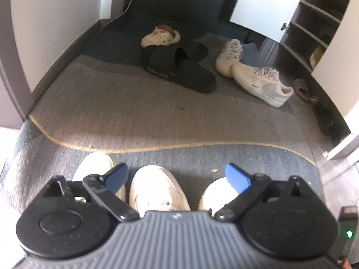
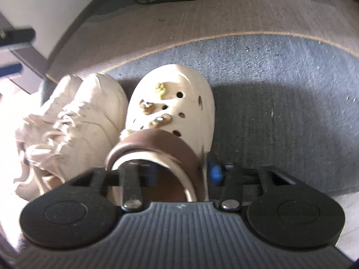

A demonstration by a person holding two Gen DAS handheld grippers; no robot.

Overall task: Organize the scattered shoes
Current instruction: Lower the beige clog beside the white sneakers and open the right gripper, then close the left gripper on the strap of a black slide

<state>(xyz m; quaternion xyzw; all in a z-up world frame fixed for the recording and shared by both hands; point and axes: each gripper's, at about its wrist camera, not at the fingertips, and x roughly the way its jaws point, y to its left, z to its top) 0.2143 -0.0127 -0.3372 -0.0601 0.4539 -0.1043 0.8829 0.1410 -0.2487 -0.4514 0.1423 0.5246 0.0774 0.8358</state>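
Far mat: 2 black slides, 2 white sneakers, 1 clog. Left gripper wide, empty; right gripper spread, unclamped.

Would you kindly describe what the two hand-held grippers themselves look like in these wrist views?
The left hand-held gripper has a grey ribbed body, two round black discs at its sides, black linkage arms with metal pivots, and blue pads on its fingers. A small green light glows at the right edge. The right hand-held gripper has the same build; its blue pads look blurred. No sleeve or cable shows.
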